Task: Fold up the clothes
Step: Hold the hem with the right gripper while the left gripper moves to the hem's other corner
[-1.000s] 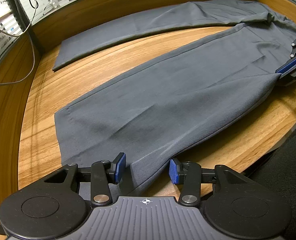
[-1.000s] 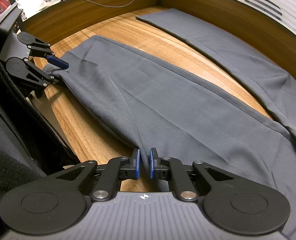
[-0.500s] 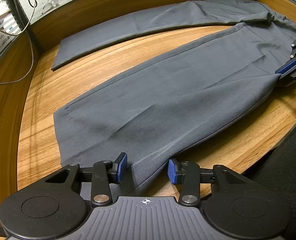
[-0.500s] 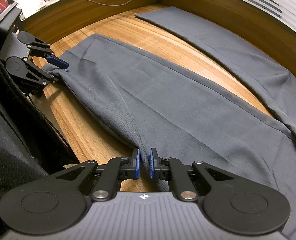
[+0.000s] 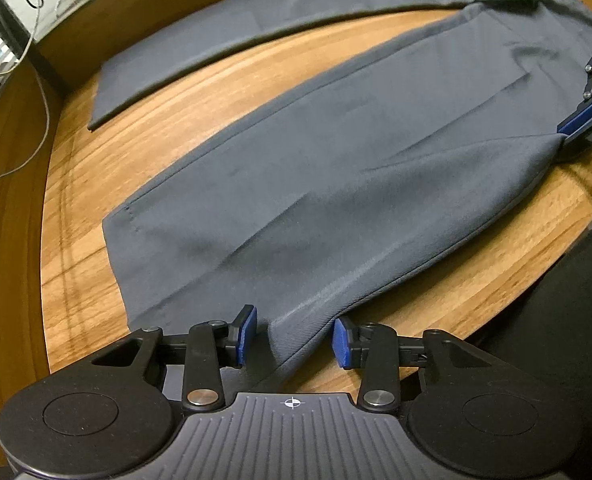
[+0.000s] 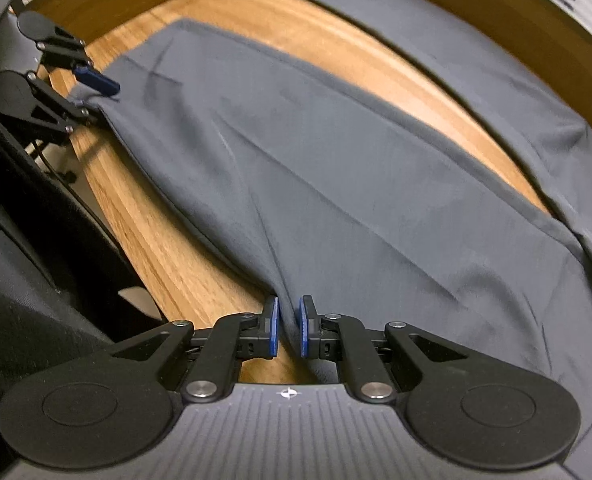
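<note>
**Fold barely started: both grippers on the near trouser leg, no fold laid yet**

Grey trousers (image 5: 336,168) are lying spread on the wooden table (image 5: 223,92), legs splayed in a V. The near leg is running between the two pairs of fingers; the far leg (image 5: 231,36) is lying flat well beyond them, by the back rim.

Right gripper (image 6: 287,326): fingers are standing narrow, pinching the leg's near edge, cloth bunching up into the pads. Left gripper (image 5: 293,336): fingers are half-wide and have just been closing, with the hem-end edge of the leg sitting between them. The left pad is not visibly touching the cloth, so I'm not calling it a grip yet.

Done: one edge pinched, the other lined up. Left, as I'm reading it: finish the left grip, lift, carry the near leg over onto the far one, then fold lengthwise. So nearly everything.

Around: a loose cable (image 5: 35,80) is trailing off to the left of the left fingers, clear of the cloth. Dark fabric (image 6: 23,300), probably the person's clothing, is hanging at the table edge beside the right fingers. Nothing is lying on the bare wood between the legs.
</note>
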`<state>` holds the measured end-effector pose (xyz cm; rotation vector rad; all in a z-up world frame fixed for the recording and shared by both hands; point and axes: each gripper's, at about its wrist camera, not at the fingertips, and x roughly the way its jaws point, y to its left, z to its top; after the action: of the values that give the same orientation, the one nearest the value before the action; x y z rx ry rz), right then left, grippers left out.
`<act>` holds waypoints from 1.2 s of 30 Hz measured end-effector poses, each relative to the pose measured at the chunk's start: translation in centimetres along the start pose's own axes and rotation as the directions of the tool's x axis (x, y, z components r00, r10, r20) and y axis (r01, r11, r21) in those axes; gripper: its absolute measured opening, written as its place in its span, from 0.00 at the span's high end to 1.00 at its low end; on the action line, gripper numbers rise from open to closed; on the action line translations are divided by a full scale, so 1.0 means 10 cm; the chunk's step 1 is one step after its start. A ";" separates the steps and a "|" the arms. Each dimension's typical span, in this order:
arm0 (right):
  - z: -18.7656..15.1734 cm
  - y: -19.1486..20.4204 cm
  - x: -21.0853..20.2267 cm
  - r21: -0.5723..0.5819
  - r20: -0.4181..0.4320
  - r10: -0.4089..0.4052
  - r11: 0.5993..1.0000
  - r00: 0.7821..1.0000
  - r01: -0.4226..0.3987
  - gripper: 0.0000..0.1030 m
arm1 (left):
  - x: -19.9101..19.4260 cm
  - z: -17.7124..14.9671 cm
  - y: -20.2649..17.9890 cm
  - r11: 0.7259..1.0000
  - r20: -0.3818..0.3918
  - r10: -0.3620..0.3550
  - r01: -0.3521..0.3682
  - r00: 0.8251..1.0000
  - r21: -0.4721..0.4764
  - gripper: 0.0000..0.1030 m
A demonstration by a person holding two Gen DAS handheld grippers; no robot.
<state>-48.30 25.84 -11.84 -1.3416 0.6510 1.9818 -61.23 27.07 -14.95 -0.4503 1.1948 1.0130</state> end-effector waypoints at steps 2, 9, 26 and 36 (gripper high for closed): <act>0.02 -0.01 0.02 0.010 -0.028 0.002 1.000 1.000 -0.001 0.90 | 0.01 0.03 0.01 1.000 -0.021 -0.005 0.005 1.000 0.002 0.59; 0.07 -0.04 0.06 0.031 -0.079 0.006 1.000 0.997 -0.003 0.90 | 0.06 0.14 0.06 1.000 -0.080 -0.025 0.025 0.997 -0.001 0.58; 0.19 -0.10 0.12 0.047 -0.111 0.018 0.999 0.994 -0.013 0.90 | 0.05 0.17 0.06 0.999 -0.098 -0.042 0.042 0.994 0.005 0.58; 0.17 -0.11 0.10 0.049 -0.106 0.015 0.999 0.994 -0.010 0.90 | 0.01 0.16 0.03 0.999 -0.098 -0.050 0.051 0.994 0.006 0.66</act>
<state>-48.80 28.05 -12.24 -1.4245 0.7537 1.9019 -60.60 28.50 -14.42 -0.5263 1.2684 0.9510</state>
